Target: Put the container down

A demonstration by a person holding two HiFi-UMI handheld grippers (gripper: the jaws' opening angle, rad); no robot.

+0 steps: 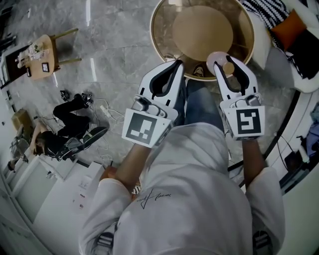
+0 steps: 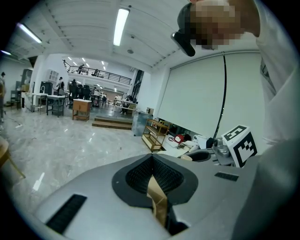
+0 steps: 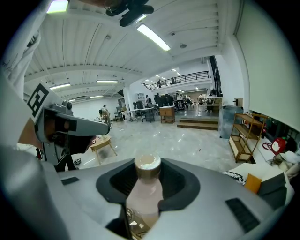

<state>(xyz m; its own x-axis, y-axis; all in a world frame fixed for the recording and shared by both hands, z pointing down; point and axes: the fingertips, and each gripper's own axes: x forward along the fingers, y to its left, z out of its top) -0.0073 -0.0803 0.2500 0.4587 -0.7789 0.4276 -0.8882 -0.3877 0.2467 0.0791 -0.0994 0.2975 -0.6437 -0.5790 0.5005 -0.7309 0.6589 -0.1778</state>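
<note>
The container (image 3: 146,187) is a pale pink bottle with a whitish cap, pointing away from the camera in the right gripper view. My right gripper (image 1: 228,67) is shut on it, the dark pads hugging its body. In the head view the container (image 1: 218,61) hangs over the near rim of a round tan table (image 1: 158,47). My left gripper (image 1: 177,63) is beside it on the left, just at the table's near edge. Its fingertips meet, and only a thin tan sliver shows through the slit behind them. Nothing I can name is held in the left gripper (image 2: 151,158).
A person (image 1: 65,134) is on the marble floor at the left, among cables (image 1: 107,112). A small wooden stool (image 1: 47,52) stands farther left. A striped cushion (image 1: 269,10) and an orange cushion (image 1: 290,26) lie on seating right of the table. White boxes (image 1: 55,199) sit lower left.
</note>
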